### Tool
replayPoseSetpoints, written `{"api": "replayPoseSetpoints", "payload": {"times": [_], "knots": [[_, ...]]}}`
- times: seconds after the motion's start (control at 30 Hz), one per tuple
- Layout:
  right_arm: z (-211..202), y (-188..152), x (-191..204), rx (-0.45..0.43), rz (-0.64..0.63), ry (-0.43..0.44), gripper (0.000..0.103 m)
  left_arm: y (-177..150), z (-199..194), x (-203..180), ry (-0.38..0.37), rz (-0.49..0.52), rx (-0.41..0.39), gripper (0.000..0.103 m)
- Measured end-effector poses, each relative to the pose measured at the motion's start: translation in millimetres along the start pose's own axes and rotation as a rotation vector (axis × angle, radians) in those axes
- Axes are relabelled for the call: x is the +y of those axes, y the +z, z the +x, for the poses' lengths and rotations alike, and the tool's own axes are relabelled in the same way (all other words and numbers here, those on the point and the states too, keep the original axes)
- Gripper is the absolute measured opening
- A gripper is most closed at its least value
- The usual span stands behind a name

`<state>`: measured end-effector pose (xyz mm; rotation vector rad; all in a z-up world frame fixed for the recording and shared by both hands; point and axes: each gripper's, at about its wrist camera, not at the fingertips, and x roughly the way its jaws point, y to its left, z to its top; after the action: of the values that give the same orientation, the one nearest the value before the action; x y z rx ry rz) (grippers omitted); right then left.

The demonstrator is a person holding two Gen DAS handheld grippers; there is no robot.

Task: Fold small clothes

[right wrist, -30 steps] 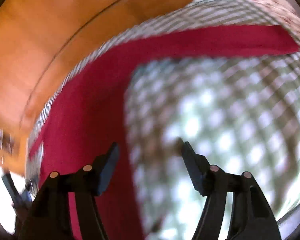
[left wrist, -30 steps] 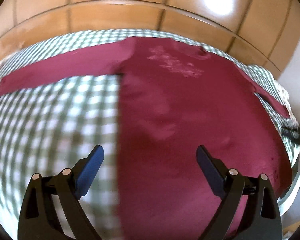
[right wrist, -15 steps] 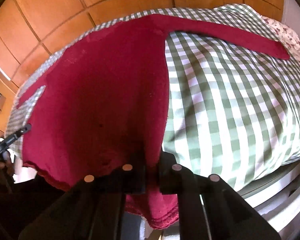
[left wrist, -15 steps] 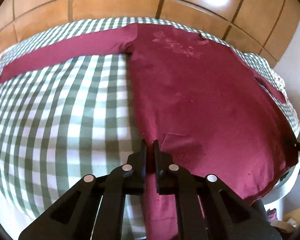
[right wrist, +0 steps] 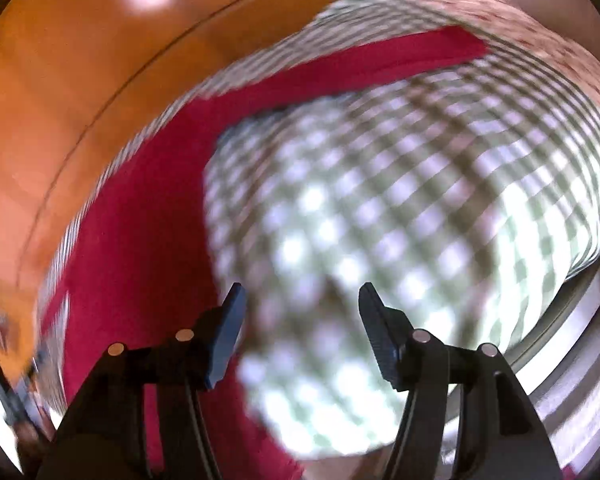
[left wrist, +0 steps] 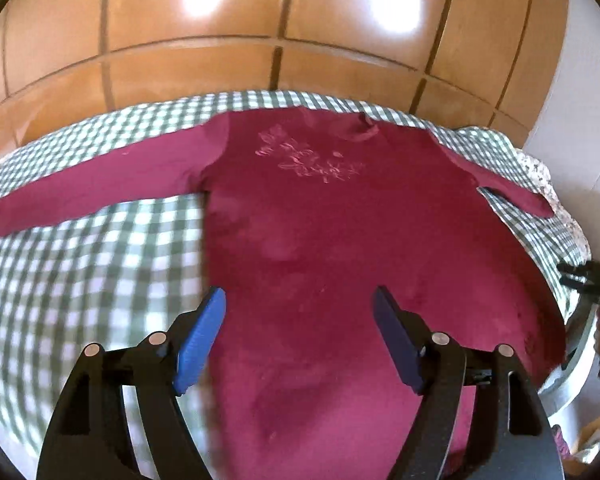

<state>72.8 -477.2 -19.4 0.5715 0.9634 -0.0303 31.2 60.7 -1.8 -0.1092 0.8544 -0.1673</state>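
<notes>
Left gripper (left wrist: 298, 336): released, jaws spread wide, above lower part of shirt (left wrist: 340, 240). Right gripper (right wrist: 300, 328): released, jaws apart, over checked cloth (right wrist: 400, 208) just beside shirt edge (right wrist: 140, 240); view blurred. Count: two grippers, one maroon shirt, two sleeves. Shirt laid flat, front up, sleeves spread out to both sides on green-white checked cloth (left wrist: 80, 280). Beyond: wooden panel wall (left wrist: 300, 20).
</notes>
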Motion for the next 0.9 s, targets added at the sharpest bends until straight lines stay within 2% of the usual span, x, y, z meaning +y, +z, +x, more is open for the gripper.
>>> {"api": "replayPoseSetpoints", "payload": {"times": [0.1,0.27,0.4,0.5,0.6,0.63,0.7,0.77,0.83,0.9], "knots": [[14,44,-31,-0.049,0.153,-0.017,0.042,4,24,-9,0.027,0.021,0.043,0.075],[33,114,-81,-0.128,0.375,-0.035,0.037,-1,50,-11,0.056,0.042,0.100,0.075],[52,157,-112,-0.154,0.474,-0.093,0.036,-3,60,-3,0.034,-0.006,0.123,0.077],[65,178,-131,-0.162,0.534,-0.092,0.034,-1,65,-2,0.020,-0.030,0.136,0.083],[81,201,-136,-0.168,0.538,-0.132,0.033,0,69,-5,0.024,-0.015,0.144,0.084],[86,210,-135,-0.166,0.531,-0.148,0.030,1,70,-5,0.023,-0.016,0.146,0.084],[91,220,-125,-0.137,0.480,-0.198,0.006,1,71,-4,0.019,-0.023,0.149,0.084],[86,227,-109,-0.143,0.409,-0.231,0.006,2,72,-4,0.016,-0.028,0.151,0.084],[76,235,-84,-0.182,0.345,-0.199,0.006,3,72,-4,0.011,-0.032,0.152,0.084],[62,243,-46,-0.227,0.268,-0.118,0.006,3,72,-2,0.005,-0.037,0.149,0.084]]}}
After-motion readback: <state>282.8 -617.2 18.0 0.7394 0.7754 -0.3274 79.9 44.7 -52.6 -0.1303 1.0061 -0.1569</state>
